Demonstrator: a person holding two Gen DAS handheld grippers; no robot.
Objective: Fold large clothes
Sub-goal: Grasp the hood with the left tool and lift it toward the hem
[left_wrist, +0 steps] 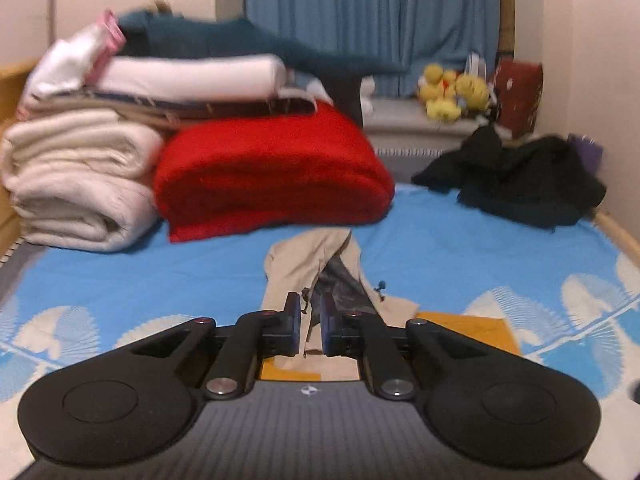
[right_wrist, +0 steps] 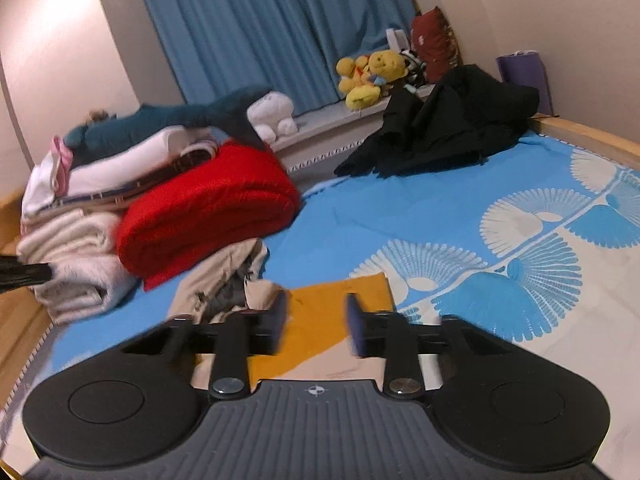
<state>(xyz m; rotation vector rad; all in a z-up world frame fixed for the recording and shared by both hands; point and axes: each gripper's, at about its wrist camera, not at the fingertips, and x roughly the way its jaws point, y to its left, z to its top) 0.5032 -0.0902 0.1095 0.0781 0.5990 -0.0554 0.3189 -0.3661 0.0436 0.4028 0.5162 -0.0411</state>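
A beige garment with a grey lining (left_wrist: 312,268) lies bunched on the blue bedspread; it also shows in the right wrist view (right_wrist: 224,276). My left gripper (left_wrist: 311,316) is shut on an edge of this beige garment, which runs up between its fingers. A mustard-yellow cloth (right_wrist: 320,320) lies flat under and beside the garment; it also shows in the left wrist view (left_wrist: 472,328). My right gripper (right_wrist: 316,322) is open and empty, just above the yellow cloth.
A red folded blanket (left_wrist: 272,176) and stacked white quilts (left_wrist: 76,184) stand at the back left. A black heap of clothes (right_wrist: 440,128) lies at the back right. Yellow plush toys (right_wrist: 372,74) sit on the sill. A wooden bed rail (right_wrist: 592,136) runs along the right.
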